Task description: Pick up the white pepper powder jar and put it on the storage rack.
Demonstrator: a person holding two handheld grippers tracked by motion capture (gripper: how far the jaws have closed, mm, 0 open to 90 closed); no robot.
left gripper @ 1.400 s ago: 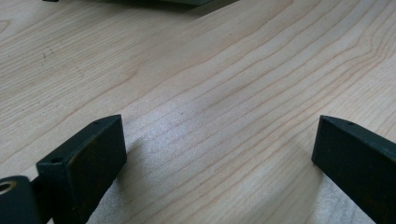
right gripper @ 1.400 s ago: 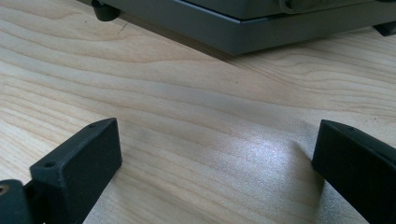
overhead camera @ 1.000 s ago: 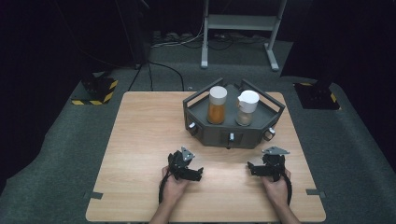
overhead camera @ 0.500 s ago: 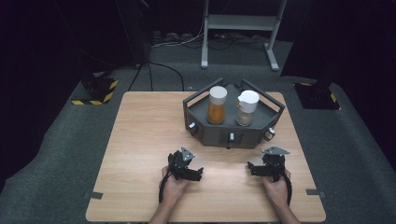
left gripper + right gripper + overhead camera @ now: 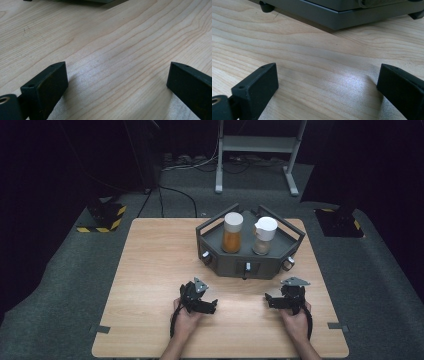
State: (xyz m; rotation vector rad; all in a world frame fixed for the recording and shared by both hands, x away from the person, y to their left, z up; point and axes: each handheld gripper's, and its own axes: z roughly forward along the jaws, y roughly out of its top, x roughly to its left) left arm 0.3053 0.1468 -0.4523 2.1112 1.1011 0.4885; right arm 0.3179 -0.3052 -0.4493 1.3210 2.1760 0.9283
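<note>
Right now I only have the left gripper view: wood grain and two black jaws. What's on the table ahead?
Observer: A dark grey tray sits at the far middle of the table, holding two white-capped jars.
Operator: What's in the jars?
Observer: The left jar holds orange contents; the right jar looks paler, brownish.
Operator: Where's the other tool?
Observer: The right tongs rest near the table's front edge, below the tray's right end; their jaws stand wide apart with nothing between.
Operator: And mine?
Observer: The left tongs sit low over bare wood, left of the right ones, jaws open and empty.
</note>
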